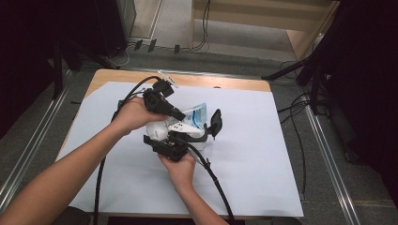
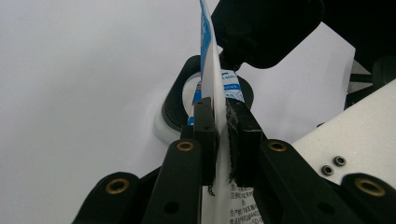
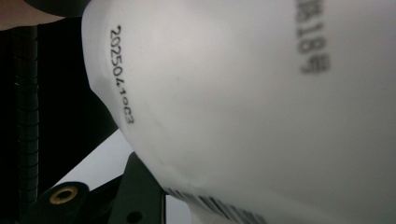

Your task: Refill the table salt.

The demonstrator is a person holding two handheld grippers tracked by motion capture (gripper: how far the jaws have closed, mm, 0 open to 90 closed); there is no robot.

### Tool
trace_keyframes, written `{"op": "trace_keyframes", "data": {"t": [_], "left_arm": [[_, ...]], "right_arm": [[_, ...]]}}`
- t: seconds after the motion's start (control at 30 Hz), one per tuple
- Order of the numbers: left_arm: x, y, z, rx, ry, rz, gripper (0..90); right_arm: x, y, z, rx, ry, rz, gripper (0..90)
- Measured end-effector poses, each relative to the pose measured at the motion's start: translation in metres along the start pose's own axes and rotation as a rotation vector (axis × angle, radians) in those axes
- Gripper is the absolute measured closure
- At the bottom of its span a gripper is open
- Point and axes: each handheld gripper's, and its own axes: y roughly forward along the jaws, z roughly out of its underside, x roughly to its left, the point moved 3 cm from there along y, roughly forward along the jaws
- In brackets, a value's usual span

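Evenly lit from overhead on the white table sheet [image 1: 244, 154], dim and murky toward the room's edges, softly blurred overall, with close-up print on the white pouch [image 3: 261, 116] out of focus.

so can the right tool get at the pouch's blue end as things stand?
Probably not without a regrip. The right tool already wraps the pouch's white body, and the left tool is clamped on the flat blue-printed end, so that end is taken.

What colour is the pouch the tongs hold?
White with blue print; the pouch shows best in the left gripper view.
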Motion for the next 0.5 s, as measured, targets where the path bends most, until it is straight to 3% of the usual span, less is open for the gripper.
{"op": "trace_keyframes", "data": {"t": [0.5], "left_arm": [[-0.0003,-0.0019,-0.0010,-0.005,0.001,-0.005,84.9]], "right_arm": [[0.0001,-0.0003,-0.0008,-0.004,0.013,-0.010,64.5]]}}
